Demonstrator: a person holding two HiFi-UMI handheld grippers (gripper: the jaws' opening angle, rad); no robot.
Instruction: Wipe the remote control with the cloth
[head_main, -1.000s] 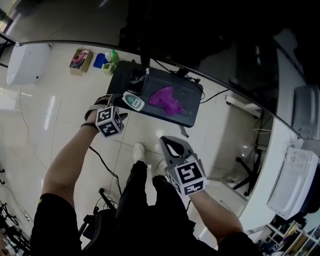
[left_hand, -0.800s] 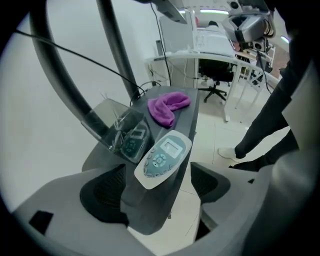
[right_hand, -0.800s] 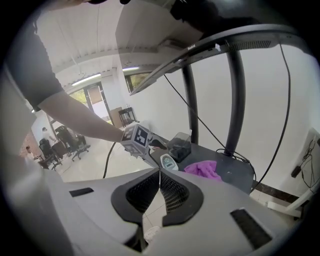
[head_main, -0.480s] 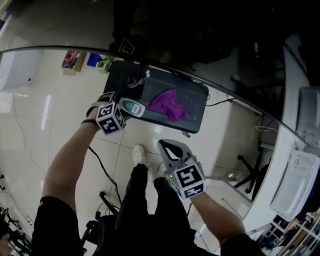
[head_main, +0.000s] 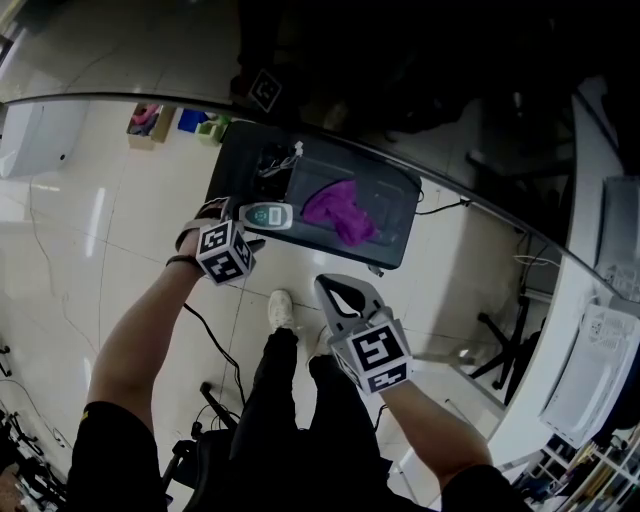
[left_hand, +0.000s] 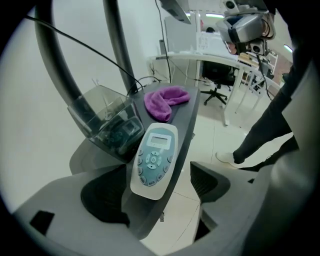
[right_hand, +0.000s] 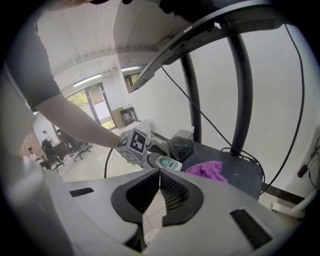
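**A:** Where is the remote control (left_hand: 154, 160) sitting?

**B:** It is lying face up at the near left edge of the bench (left_hand: 189, 117), just beside a clear box (left_hand: 107, 120). Its near end seems to be hanging a little over that edge.

**A:** And the cloth (left_hand: 165, 100)?

**B:** It is lying bunched near the middle of the bench, beyond the remote control and not touching it.

**A:** What are the grippers doing?

**B:** The left gripper (left_hand: 158, 172) is standing with its jaws wide apart and closing. The remote control's near end is lying between them, but neither pad is pressing on it. The right gripper (right_hand: 159, 176) is hanging short of the bench's near edge, over the floor. Its jaws are together on nothing, and it is pointing towards the cloth.

**A:** So how far along is the wiping?

**B:** I am judging that it is not started, since nothing is holding the cloth. What is remaining is gripping the remote control, opening the right gripper to take up the cloth, and then rubbing the cloth over the remote control.
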